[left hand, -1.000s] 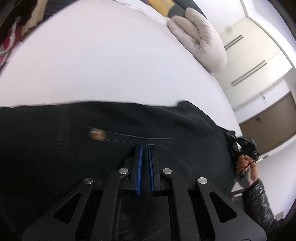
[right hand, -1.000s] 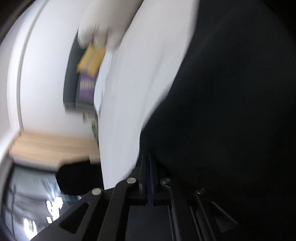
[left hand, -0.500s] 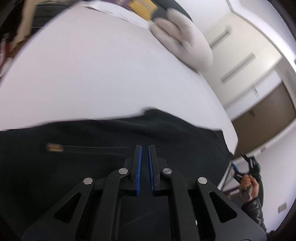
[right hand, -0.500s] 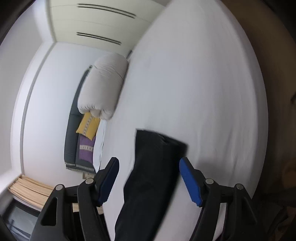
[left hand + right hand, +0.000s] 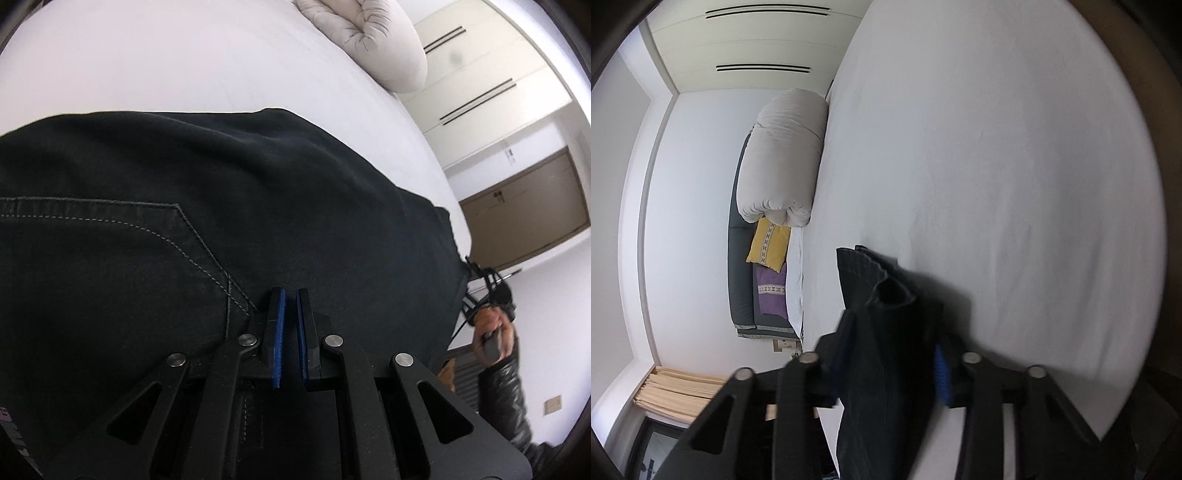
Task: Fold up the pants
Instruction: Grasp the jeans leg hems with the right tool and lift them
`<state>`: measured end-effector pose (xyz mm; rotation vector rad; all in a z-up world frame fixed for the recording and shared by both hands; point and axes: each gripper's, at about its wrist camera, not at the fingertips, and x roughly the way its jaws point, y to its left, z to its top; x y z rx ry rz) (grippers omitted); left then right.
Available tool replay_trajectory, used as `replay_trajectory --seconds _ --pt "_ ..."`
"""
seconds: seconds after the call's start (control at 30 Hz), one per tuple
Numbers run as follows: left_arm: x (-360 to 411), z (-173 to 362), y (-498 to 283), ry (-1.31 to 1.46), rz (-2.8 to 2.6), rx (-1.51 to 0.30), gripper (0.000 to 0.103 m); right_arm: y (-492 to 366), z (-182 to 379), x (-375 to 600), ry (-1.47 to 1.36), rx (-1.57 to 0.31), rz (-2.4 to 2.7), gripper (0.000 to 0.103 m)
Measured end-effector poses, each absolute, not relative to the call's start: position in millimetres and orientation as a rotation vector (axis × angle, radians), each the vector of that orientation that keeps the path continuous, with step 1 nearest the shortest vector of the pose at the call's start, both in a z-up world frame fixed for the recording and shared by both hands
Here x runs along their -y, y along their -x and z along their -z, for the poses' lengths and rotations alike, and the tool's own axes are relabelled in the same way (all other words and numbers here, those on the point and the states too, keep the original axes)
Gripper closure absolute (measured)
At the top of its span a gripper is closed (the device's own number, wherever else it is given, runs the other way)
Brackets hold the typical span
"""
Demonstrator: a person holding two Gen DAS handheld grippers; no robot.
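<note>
The white bed (image 5: 184,55) was the landmark: the dark pants (image 5: 221,203) lay spread across its near part, a rolled duvet (image 5: 783,158) sat at its far head end, with a yellow cushion (image 5: 768,243) beside that. On the pants, the left gripper (image 5: 290,299) had its blue pads narrowed to a slim gap, no cloth visibly pinched. The right gripper (image 5: 886,365) stood apart around a pant leg end near the bed's edge.

Even daylight throughout; white bed (image 5: 997,155) nearly overexposed. Motion blur seen on dark pants (image 5: 886,332) in right view. Edges bent by fisheye.
</note>
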<state>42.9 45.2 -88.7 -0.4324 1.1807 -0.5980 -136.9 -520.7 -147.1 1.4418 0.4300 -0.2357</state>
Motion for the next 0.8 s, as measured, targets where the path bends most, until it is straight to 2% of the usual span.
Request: replay_trajectory --seconds 0.1,0.13,0.33,0.53,0.67,0.8 --pt "-48.9 87.4 -38.9 0.425 0.6 -1.176 0.097 129.3 151.0 523.2 -1.438 -0.451 0.234 0.091" --pt "-50.2 90.2 -39.8 0.425 0.6 -1.176 0.097 128.8 153.0 524.2 -1.439 -0.453 0.234 0.093" --pt "-35.7 83.7 -30.1 0.412 0.601 -1.169 0.097 127.9 140.9 518.5 -1.324 -0.492 0.253 0.093" --pt "-36.3 87.8 -30.1 0.442 0.601 -1.168 0.097 109.7 103.8 492.8 -1.072 -0.589 0.307 0.093" --pt "-40.2 95.0 -33.3 0.468 0.603 -1.168 0.097 90.0 70.3 443.7 -0.858 -0.645 0.28 0.093" --pt "-44.9 94.5 -32.8 0.482 0.603 -1.166 0.097 66.8 38.4 339.3 -0.515 -0.734 0.173 0.093"
